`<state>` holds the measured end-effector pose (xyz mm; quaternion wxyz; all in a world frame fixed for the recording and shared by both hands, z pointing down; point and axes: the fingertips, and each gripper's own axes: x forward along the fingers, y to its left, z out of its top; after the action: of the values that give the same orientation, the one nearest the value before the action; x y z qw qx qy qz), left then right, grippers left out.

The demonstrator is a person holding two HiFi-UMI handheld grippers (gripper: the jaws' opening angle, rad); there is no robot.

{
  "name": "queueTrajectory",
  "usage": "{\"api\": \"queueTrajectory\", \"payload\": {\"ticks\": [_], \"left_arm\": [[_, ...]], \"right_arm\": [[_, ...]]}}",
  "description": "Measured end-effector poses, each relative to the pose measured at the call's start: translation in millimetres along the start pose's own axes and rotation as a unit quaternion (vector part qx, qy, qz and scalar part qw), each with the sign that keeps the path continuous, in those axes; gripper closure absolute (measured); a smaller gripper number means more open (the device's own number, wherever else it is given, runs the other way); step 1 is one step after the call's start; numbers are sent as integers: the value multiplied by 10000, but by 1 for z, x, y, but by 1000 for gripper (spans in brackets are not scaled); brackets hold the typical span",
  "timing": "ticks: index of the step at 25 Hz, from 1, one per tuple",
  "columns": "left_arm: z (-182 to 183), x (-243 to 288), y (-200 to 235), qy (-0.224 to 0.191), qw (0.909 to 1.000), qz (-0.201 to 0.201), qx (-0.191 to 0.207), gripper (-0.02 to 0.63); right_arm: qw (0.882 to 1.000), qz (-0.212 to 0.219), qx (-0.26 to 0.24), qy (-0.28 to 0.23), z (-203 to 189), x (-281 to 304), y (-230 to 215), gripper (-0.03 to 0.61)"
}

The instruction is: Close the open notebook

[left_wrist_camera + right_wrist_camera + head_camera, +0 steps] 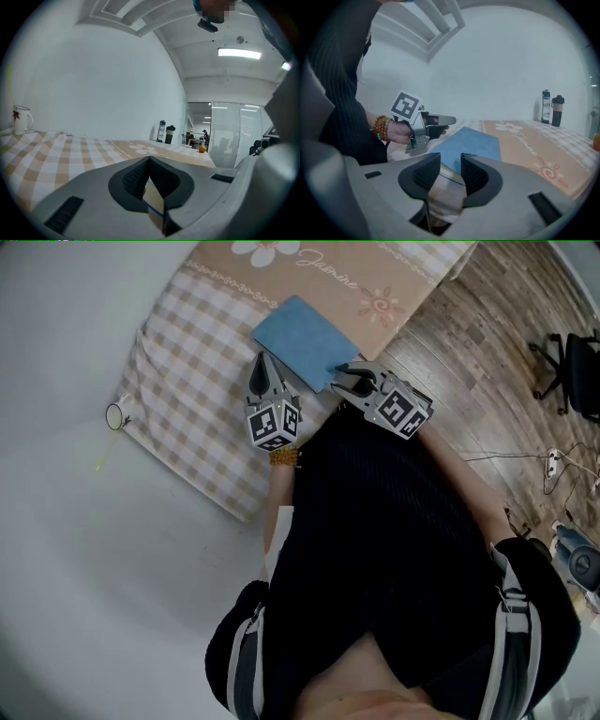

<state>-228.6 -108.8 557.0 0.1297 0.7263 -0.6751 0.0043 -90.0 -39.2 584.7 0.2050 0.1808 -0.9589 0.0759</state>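
Observation:
A blue notebook (302,338) lies closed and flat on the checked tablecloth (187,381). In the right gripper view the notebook (473,145) runs away from the jaws. My right gripper (340,377) is at the notebook's near right corner; its jaws stand apart with only cloth and the cover's edge showing in the gap, so the right gripper (450,161) is open. My left gripper (262,360) rests beside the notebook's near left edge, its jaws meeting at the tips. The left gripper (446,121) holds nothing.
A white mug (116,415) stands at the cloth's left corner. Two bottles (551,108) stand at the table's far end, with an orange (202,149) beyond. Wooden floor to the right holds an office chair (572,371) and cables (553,465).

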Motion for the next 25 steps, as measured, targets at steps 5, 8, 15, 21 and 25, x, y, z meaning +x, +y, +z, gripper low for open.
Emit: {"api": "queueTrajectory", "payload": {"ticks": [5, 8, 15, 21, 25], "left_arm": [[-2, 2, -4, 60, 9999, -97, 35, 606], [-4, 3, -10, 101, 9997, -191, 88, 606], [-5, 4, -24, 154, 9986, -422, 281, 606], [-8, 6, -29, 214, 9979, -491, 357, 606], [-9, 5, -28, 234, 9980, -473, 360, 606]], "right_arm": [[9998, -3, -62, -200, 15, 6, 8, 437], [9998, -117, -26, -141, 16, 13, 0, 437], [9985, -459, 181, 240, 1, 26, -21, 437], [9963, -470, 361, 626, -15, 35, -28, 437], [9952, -437, 388, 789, -21, 38, -28, 437]]}}
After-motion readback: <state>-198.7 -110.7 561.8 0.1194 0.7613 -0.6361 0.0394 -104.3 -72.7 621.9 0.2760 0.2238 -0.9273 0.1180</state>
